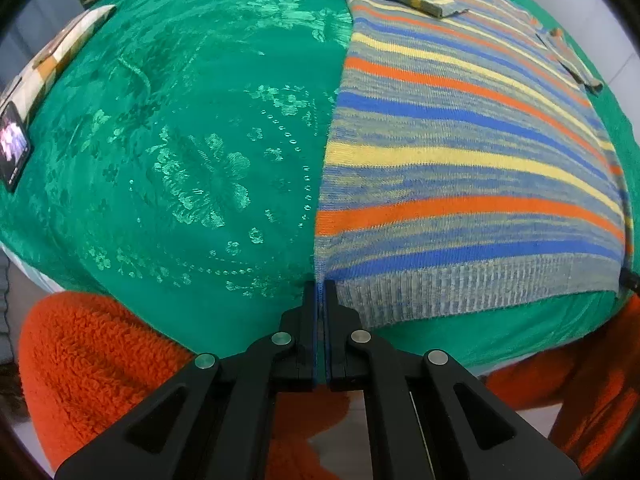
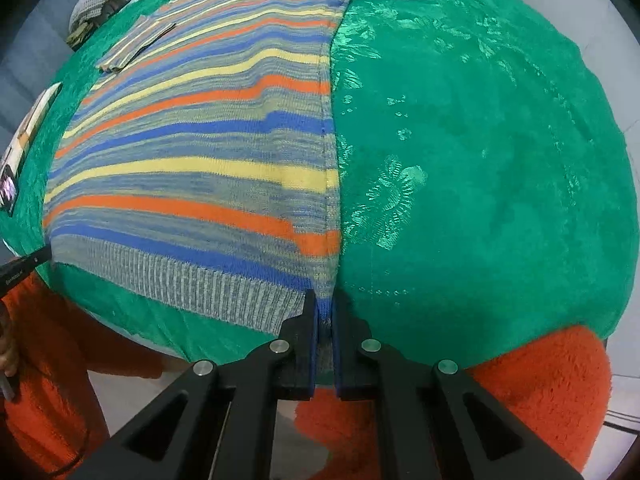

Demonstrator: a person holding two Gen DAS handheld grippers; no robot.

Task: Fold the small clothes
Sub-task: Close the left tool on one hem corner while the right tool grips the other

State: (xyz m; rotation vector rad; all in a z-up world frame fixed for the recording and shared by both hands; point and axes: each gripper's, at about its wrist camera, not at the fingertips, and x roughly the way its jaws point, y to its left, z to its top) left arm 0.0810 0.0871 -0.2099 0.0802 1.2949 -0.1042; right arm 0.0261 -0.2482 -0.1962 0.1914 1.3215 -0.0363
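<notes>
A small striped knit sweater (image 1: 460, 152) in blue, orange, yellow and grey lies flat on a green patterned tablecloth (image 1: 192, 152), hem toward me, both sleeves folded in over the chest. My left gripper (image 1: 319, 286) is shut on the sweater's near left hem corner. The sweater also shows in the right wrist view (image 2: 200, 168), where my right gripper (image 2: 323, 298) is shut on its near right hem corner. The tip of the left gripper shows at the far left of that view (image 2: 24, 266).
A phone (image 1: 12, 144) and a checked cloth (image 1: 68, 46) lie at the table's left edge. A bundled grey-green garment (image 2: 98, 0) sits at the far left corner. Orange fleece sleeves (image 1: 92, 360) flank the near table edge. The green cloth (image 2: 500, 160) extends right of the sweater.
</notes>
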